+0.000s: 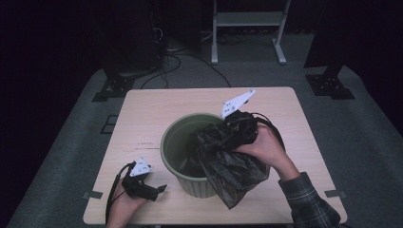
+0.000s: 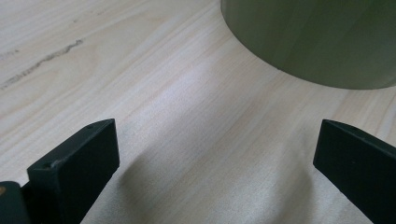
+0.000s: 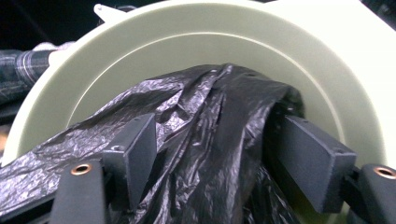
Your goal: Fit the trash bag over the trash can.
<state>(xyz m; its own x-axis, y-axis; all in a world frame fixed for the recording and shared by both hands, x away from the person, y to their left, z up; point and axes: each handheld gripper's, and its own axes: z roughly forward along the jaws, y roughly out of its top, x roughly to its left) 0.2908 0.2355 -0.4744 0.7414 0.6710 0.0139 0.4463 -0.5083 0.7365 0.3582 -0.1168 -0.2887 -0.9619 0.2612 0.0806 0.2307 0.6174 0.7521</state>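
A pale green bin (image 1: 167, 142) stands on the wooden table (image 1: 157, 107). A black plastic bag (image 1: 233, 166) hangs over its right rim, part inside and part down the outer wall. My right gripper (image 1: 227, 134) is held over the rim and tilted into the bin's mouth. In the right gripper view its jaws (image 3: 215, 135) stand wide, with the crumpled bag (image 3: 210, 102) bunched loosely between them above the bin's inner wall (image 3: 196, 28). My left gripper (image 1: 160, 190) rests on the table to the left of the bin, open with nothing in it (image 2: 215, 158). The bin's base (image 2: 317, 37) is just ahead of it.
A dark scratch (image 1: 145, 145) marks the tabletop left of the bin. Beyond the table lie grey carpet, loose cables (image 1: 176, 59), a white stand's legs (image 1: 247, 28) and dark equipment bases (image 1: 111, 88). The table's front edge (image 1: 190, 222) is close to the left hand.
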